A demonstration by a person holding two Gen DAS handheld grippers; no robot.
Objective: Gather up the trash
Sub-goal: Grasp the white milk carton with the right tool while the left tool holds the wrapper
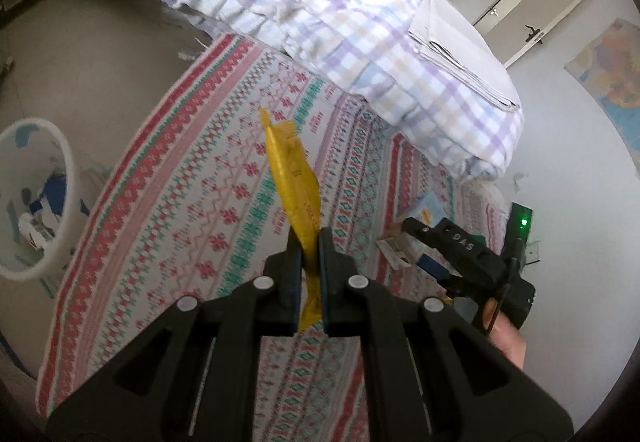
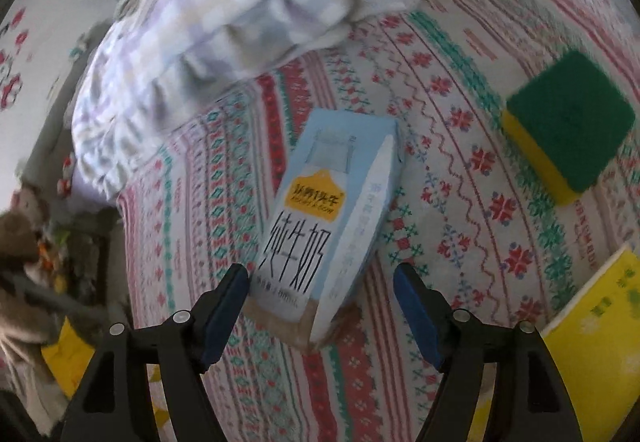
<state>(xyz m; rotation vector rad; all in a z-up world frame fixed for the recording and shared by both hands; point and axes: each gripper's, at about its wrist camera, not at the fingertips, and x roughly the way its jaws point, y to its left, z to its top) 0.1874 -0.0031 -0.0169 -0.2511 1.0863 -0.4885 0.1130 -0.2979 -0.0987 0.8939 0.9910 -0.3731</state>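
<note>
Between our right gripper [image 2: 320, 306] jaws, open wide, lies a pale blue milk carton [image 2: 328, 217] on the patterned bedspread [image 2: 460, 201]; likely light, crushable, grip across its sides. Left gripper [image 1: 309, 242] pinches a limp yellow wrapper [image 1: 294, 181].

Milk carton [image 2: 320, 226] lying on patterned sheet [image 2: 448, 177], bare sheet open on both long sides. Behind carton: rumpled checked quilt [image 2: 208, 41] blocking. Right of carton, well apart: green-and-yellow sponge [image 2: 568, 125]. Nearer right: yellow book [image 2: 596, 338] at edge.
</note>
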